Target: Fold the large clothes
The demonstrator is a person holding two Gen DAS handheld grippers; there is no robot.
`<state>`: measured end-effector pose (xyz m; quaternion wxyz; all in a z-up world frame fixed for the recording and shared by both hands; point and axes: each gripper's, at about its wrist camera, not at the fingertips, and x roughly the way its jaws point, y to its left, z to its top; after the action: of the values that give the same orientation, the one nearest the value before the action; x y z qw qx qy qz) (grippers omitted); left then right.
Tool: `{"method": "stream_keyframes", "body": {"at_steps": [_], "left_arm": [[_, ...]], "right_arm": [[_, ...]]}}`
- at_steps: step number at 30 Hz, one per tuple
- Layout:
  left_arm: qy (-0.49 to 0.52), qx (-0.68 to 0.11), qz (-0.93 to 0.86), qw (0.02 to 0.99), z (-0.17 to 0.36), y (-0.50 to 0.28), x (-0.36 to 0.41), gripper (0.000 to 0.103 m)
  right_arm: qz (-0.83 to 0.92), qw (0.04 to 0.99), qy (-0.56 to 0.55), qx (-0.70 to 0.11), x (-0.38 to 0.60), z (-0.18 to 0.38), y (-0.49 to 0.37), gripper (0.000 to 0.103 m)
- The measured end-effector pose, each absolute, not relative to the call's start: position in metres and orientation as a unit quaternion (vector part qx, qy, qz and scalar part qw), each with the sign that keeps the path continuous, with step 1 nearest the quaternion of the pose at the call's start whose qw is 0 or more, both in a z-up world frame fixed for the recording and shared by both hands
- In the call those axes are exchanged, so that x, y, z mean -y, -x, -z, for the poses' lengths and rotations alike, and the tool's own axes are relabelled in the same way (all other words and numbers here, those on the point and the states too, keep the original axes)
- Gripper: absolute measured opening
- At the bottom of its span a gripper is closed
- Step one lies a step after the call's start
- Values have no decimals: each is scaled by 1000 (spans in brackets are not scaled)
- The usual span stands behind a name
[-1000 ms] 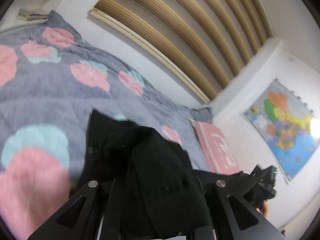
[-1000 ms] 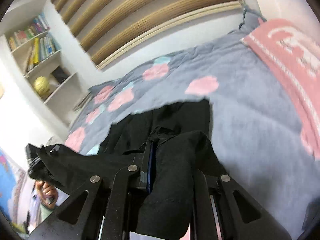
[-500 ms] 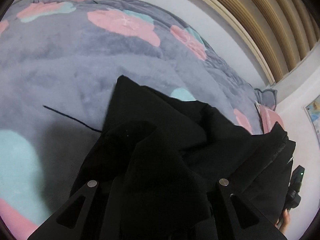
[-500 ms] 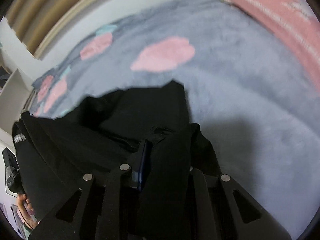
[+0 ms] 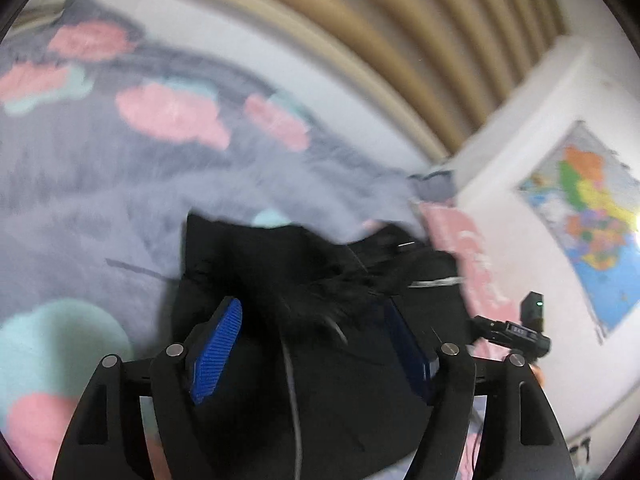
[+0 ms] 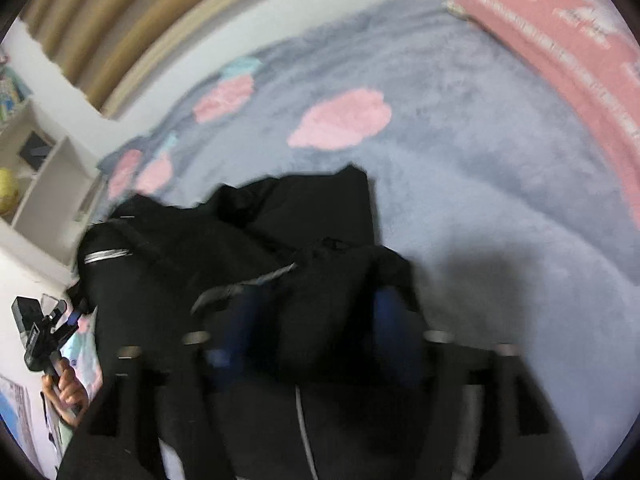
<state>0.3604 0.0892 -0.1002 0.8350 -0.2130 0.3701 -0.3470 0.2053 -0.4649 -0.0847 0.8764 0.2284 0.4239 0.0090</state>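
Black cloth fills the lower middle of the left wrist view: the garment point(image 5: 304, 320) lies heaped on the grey blanket point(image 5: 100, 208), and the left gripper point(image 5: 316, 344) sits over it with its jaws spread wide, having just been opening. The blue pads point(image 5: 216, 348) stand clear of the fabric bunched between them, so I judge this a release after laying a fold down. At about three o'clock the other gripper shows small against the wall. In the right wrist view the garment point(image 6: 248, 248) spreads from centre toward nine o'clock, with the pink pillow point(image 6: 568, 40) at one o'clock. The right gripper point(image 6: 316, 332), blurred, has also just been opening; cloth lies loose between its parted jaws, likely let go so both edges settle together.
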Motion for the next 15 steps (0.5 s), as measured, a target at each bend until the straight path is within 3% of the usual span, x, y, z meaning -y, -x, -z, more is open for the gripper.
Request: {"method": "stream_keyframes", "body": {"at_steps": [7,15], "left_arm": [[131,-367,288,875,86,-366,-77,81],[181,-434,256,844,132,-432,-62,81]], "right_arm": [[-2,908,-136,-396,454,68,-207,82],[-5,911,-87,-404,461,102,-268,82]]}}
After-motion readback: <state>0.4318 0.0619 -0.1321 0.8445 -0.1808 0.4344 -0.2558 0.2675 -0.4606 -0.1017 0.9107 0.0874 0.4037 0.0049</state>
